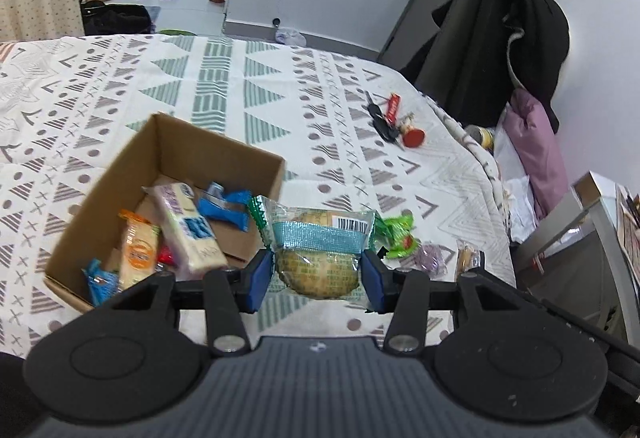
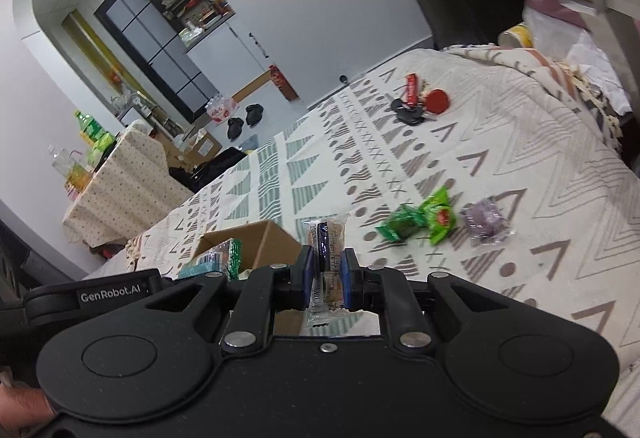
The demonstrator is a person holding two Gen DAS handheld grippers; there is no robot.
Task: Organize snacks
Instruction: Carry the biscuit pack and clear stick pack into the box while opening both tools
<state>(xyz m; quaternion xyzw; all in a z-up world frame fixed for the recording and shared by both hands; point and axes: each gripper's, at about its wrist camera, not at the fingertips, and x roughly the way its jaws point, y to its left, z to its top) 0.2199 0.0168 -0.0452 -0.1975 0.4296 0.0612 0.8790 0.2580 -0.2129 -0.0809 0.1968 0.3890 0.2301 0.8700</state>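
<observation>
My left gripper [image 1: 318, 276] is shut on a round pastry in a clear wrapper with a teal band [image 1: 318, 258], held just right of the open cardboard box [image 1: 216, 150]. Several wrapped snacks lie inside the box, among them a long cracker pack [image 1: 188, 226] and an orange packet [image 1: 138, 252]. My right gripper [image 2: 325, 274] is shut on a small clear-wrapped snack with a dark label [image 2: 326, 250], above the cloth near the box [image 2: 260, 242]. Green candy packets [image 2: 420, 220] and a purple wrapped snack [image 2: 484, 218] lie on the patterned cloth.
A bunch of keys with red tags [image 1: 394, 122] lies toward the far right of the table. The table's right edge [image 1: 492, 174] drops off beside a chair draped with a black coat [image 1: 516, 46] and pink fabric. Bare patterned tablecloth [image 1: 240, 78] stretches behind the box.
</observation>
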